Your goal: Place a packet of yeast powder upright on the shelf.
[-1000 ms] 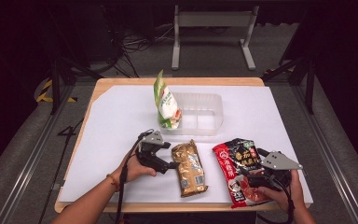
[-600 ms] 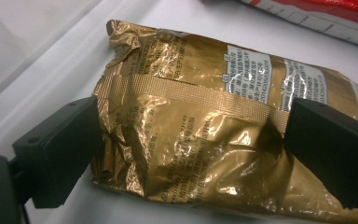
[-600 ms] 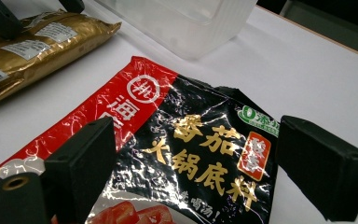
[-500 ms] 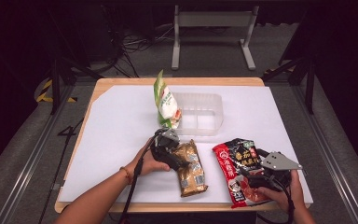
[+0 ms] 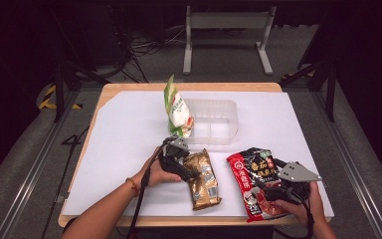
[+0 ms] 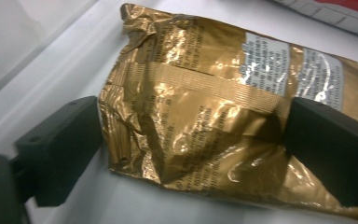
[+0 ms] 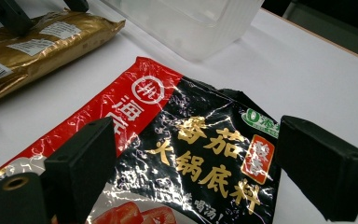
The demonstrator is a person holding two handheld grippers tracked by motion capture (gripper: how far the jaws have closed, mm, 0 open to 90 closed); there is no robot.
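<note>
Left gripper (image 5: 191,172) at frame centre, jaws just been closing but still apart, straddling gold packet (image 6: 205,107) top end, so sink lower and clamp squarely across the crimped seal

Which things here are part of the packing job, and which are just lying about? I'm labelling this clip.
In use:
- gold packet, between the open jaws of the left gripper
- red-and-black packet, under the open right gripper
- clear tub
- green-and-white packet, leaning at the tub

Lying about:
- metal stand and cables on the floor behind the table
</note>
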